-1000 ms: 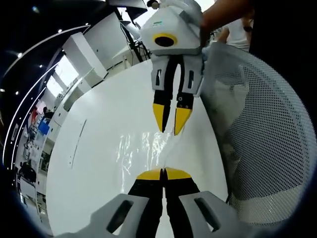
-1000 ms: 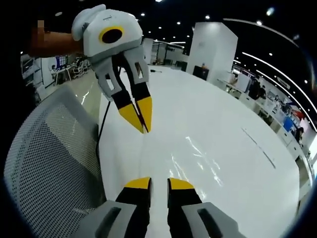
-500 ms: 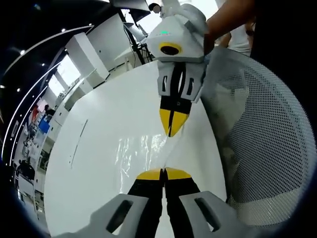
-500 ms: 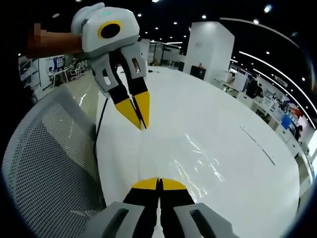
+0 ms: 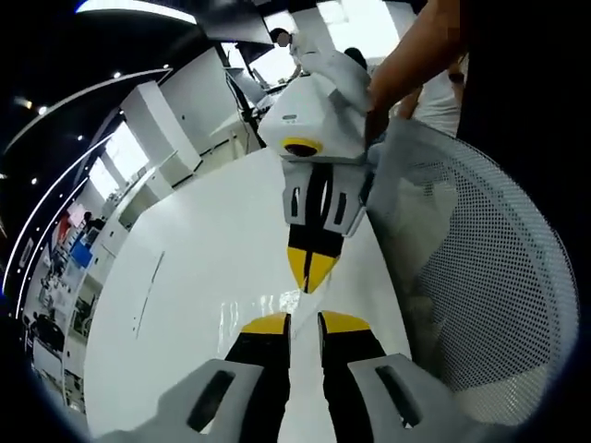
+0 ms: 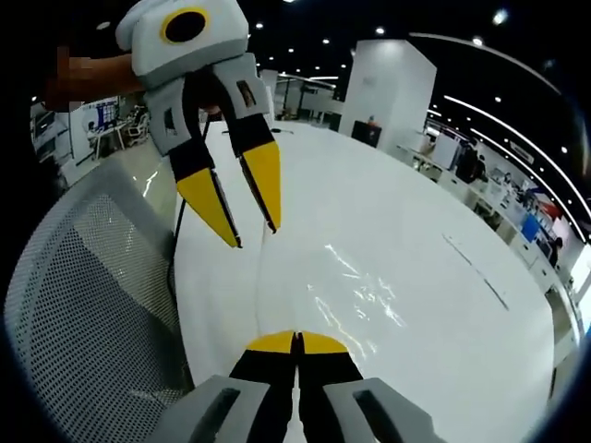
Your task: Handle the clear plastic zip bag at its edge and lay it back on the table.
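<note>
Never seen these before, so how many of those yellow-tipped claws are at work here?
2. The left claw hangs open above the table; the right claw is shut on the clear bag at its edge.

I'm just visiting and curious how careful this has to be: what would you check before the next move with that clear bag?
1. Right claw shut on the clear zip bag at its edge: ok.
2. Left claw open: ok.
3. Bag lying fully flat on the white table: cannot tell.
4. Bare table beside the bag to lay it on: ok.
5. Mesh chair apart from both claws: ok.
</note>
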